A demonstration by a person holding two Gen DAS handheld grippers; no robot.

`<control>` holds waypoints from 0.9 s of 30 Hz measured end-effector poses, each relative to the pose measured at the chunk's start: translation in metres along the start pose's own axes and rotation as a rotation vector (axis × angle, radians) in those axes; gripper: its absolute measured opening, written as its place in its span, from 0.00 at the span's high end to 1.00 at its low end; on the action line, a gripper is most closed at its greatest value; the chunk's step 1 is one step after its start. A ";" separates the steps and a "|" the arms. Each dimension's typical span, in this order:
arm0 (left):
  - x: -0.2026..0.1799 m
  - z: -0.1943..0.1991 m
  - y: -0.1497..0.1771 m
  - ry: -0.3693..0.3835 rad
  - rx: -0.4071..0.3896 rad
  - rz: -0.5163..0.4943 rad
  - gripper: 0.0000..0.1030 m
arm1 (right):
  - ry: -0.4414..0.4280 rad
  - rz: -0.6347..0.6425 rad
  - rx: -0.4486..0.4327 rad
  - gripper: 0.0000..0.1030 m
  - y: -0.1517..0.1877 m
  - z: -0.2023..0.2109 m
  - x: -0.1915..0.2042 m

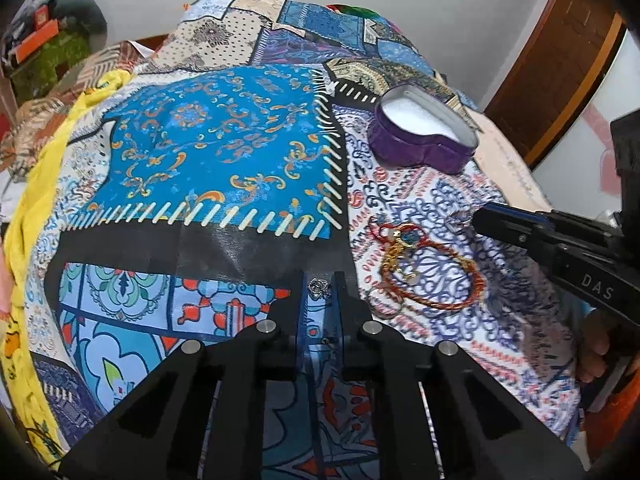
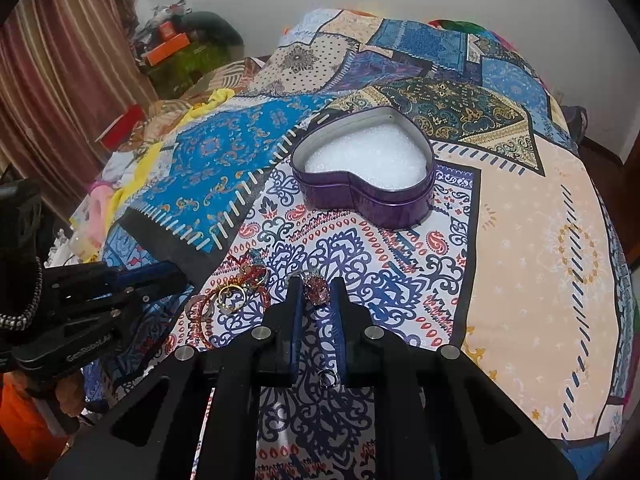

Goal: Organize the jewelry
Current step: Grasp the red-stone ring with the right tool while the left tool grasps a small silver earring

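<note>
Only the right camera shows a pink-stoned ring [image 2: 317,294] clamped in the right gripper [image 2: 316,292]; the left gripper [image 1: 320,286] pinches a silver ring [image 1: 318,288]. Purple heart tin [image 2: 360,196] sits beyond.

Both looking forward and down along hand-held gripper fingers, close above the patchwork bed [image 1: 240,152]; left view facing rightward, right view leftward; sharing the heart-shaped tin [image 2: 362,168] and bracelet pile [image 1: 424,268].

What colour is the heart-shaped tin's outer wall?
Purple, with a white foam lining inside. The heart-shaped tin shows best in the right wrist view.
</note>
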State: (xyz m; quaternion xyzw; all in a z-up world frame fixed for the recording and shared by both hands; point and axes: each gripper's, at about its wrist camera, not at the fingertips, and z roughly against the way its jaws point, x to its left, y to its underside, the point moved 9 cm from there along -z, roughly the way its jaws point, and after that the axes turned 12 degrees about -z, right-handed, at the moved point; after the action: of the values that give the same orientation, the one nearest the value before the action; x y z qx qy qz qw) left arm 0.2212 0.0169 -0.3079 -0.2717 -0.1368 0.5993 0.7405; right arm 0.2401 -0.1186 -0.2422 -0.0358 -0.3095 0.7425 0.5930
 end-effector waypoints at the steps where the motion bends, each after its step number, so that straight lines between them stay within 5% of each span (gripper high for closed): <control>1: 0.000 0.001 -0.002 0.001 -0.004 0.001 0.90 | -0.006 -0.005 -0.007 0.89 -0.002 0.003 0.000; 10: -0.002 0.027 -0.025 -0.045 -0.075 -0.027 0.90 | -0.014 -0.027 -0.055 0.93 -0.010 0.019 -0.001; 15: -0.003 0.034 -0.031 -0.049 -0.102 -0.028 0.90 | -0.012 -0.023 -0.007 0.91 -0.007 0.014 0.002; 19: -0.002 0.034 -0.025 -0.052 -0.101 -0.029 0.90 | 0.004 -0.019 0.029 0.80 -0.004 0.006 0.003; 22: 0.002 0.034 -0.021 -0.050 -0.099 -0.020 0.90 | 0.023 -0.004 0.023 0.63 -0.005 0.001 0.006; 27: 0.010 0.032 -0.018 -0.042 -0.100 0.006 0.90 | 0.071 0.064 0.029 0.61 -0.007 -0.010 0.012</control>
State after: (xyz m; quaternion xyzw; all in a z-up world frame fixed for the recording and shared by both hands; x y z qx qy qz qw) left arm 0.2210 0.0321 -0.2728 -0.2961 -0.1815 0.5994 0.7212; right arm 0.2464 -0.1034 -0.2429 -0.0633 -0.2763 0.7638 0.5799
